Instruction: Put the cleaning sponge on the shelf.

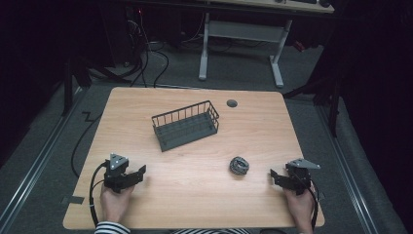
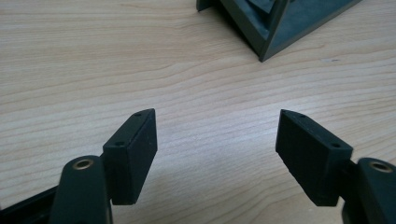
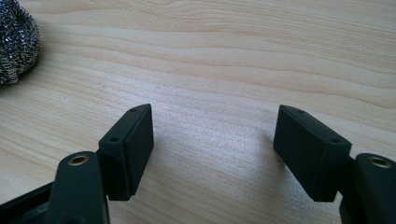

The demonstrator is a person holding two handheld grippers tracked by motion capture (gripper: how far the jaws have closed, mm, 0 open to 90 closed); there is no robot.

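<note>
My 2 grippers, left (image 1: 138, 174) and right (image 1: 276, 177), gape wide, empty. The steel wool scourer (image 1: 239, 165) at centre-right could squash or skid away under an off-centre pinch.

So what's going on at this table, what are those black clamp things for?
A person sits at a wooden table with a hand-held gripper in each hand. The left gripper and the right gripper both rest near the table's front edge, jaws open and holding nothing. A steel wool scourer lies just ahead of the right gripper, untouched. A dark wire basket stands farther back, near the middle.
</note>
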